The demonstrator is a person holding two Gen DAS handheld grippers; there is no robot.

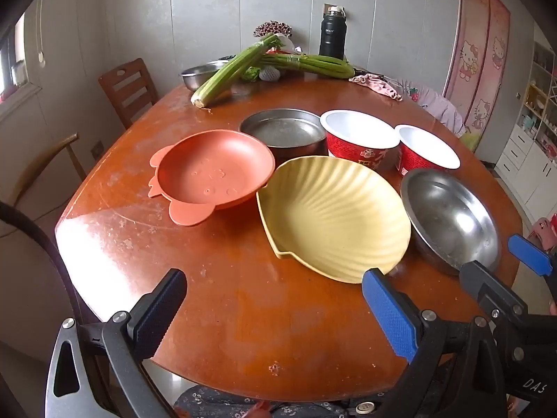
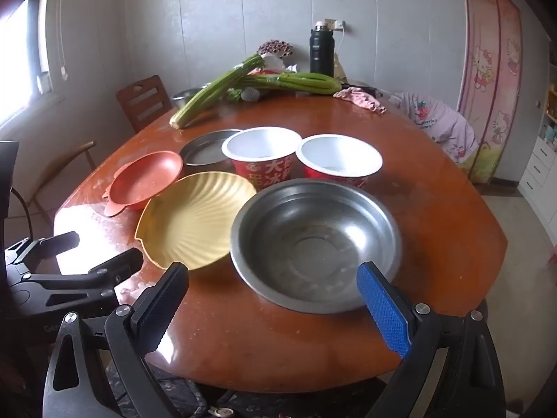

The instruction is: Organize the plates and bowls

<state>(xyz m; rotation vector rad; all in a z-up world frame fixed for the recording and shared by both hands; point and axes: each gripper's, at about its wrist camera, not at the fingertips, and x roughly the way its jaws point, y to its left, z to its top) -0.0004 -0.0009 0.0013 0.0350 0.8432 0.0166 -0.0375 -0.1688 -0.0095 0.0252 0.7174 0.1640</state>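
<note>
On the brown table (image 1: 243,313) lie an orange animal-shaped plate (image 1: 212,174), a yellow shell-shaped plate (image 1: 330,216), a flat steel dish (image 1: 282,132), a steel bowl (image 1: 449,216) and two red paper bowls (image 1: 358,139) (image 1: 426,149). My left gripper (image 1: 275,310) hangs open over the near table edge, just short of the yellow plate. In the right wrist view the steel bowl (image 2: 313,244) lies straight ahead of my open right gripper (image 2: 275,303), with the yellow plate (image 2: 195,223) to its left. Nothing is between either pair of fingers.
Celery stalks (image 1: 236,66), another steel bowl (image 1: 198,75), a black flask (image 1: 332,35) and a pink cloth (image 1: 379,85) sit at the far end. Wooden chairs (image 1: 128,87) stand on the left. A white cabinet (image 1: 532,153) is at the right.
</note>
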